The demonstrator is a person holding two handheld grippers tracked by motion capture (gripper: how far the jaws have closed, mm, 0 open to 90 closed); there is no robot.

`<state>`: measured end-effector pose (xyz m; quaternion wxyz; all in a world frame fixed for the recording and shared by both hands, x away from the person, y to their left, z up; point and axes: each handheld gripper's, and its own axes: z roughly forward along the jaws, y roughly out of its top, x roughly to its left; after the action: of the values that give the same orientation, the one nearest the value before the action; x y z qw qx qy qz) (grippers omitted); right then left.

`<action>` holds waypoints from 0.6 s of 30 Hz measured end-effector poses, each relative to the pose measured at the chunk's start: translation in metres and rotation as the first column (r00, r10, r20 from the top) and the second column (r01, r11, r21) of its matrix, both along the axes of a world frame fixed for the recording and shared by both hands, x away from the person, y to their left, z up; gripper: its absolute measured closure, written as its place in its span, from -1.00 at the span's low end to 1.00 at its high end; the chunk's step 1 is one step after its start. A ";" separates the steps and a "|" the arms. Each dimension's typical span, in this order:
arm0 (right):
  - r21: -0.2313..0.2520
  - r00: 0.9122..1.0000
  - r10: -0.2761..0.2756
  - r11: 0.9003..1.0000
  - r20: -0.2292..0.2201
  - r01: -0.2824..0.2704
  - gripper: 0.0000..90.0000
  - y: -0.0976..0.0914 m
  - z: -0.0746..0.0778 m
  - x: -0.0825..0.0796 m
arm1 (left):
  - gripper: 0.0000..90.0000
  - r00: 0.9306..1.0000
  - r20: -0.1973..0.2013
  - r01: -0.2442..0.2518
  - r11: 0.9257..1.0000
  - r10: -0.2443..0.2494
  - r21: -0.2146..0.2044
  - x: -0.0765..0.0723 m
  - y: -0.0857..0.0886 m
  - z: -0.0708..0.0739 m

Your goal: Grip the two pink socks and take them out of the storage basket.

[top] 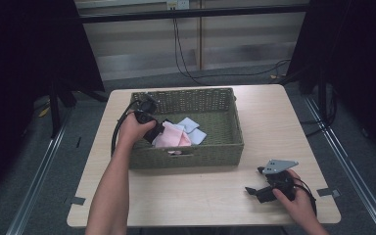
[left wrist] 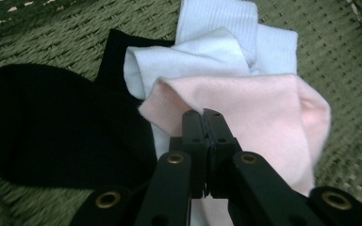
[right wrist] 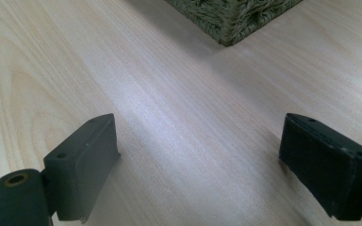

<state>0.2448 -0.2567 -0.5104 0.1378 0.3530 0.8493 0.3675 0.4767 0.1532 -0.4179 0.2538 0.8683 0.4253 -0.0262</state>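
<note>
Inside the woven basket (top: 227, 142), the left hand-held gripper (left wrist: 202, 115) pinches the near edge of the pink cloth (left wrist: 259, 113), jaws pressed together.

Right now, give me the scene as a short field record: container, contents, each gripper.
container: green woven basket on wooden table
contents: pink sock, pale blue sock, black sock
left gripper: inside basket, jaws shut on pink sock edge
right gripper: jaws open, nothing between them, over bare table near basket corner
</note>
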 end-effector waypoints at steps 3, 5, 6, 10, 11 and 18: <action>0.000 1.000 -0.001 1.000 -0.003 0.001 -0.75 0.000 0.000 0.000 | 0.99 1.000 -0.008 0.014 1.000 -0.014 -0.001 -0.001 0.000 0.007; 0.000 1.000 -0.001 1.000 -0.003 0.001 -0.75 0.000 0.000 0.000 | 0.99 0.999 -0.022 0.026 1.000 -0.026 0.003 -0.002 0.000 0.015; 0.000 1.000 -0.001 1.000 -0.003 0.001 -0.75 0.000 0.000 0.000 | 0.99 0.999 -0.033 0.041 0.999 -0.040 0.004 -0.002 0.000 0.024; 0.000 1.000 0.001 1.000 0.000 -0.001 -0.75 0.000 0.000 0.000 | 0.99 0.999 -0.018 0.047 0.999 -0.047 -0.006 -0.005 0.002 0.042; 0.000 1.000 0.001 1.000 0.000 -0.001 -0.75 0.000 0.000 0.000 | 0.99 0.999 -0.018 0.047 0.999 -0.047 -0.006 -0.005 0.002 0.042; 0.002 1.000 0.000 1.000 -0.004 0.000 -0.75 0.000 0.000 0.000 | 0.99 0.997 0.033 0.070 0.998 -0.070 -0.005 -0.013 0.006 0.073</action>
<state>0.2448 -0.2567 -0.5103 0.1355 0.3538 0.8494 0.3675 0.4634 0.1595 -0.3451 0.2623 0.8822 0.3903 -0.0220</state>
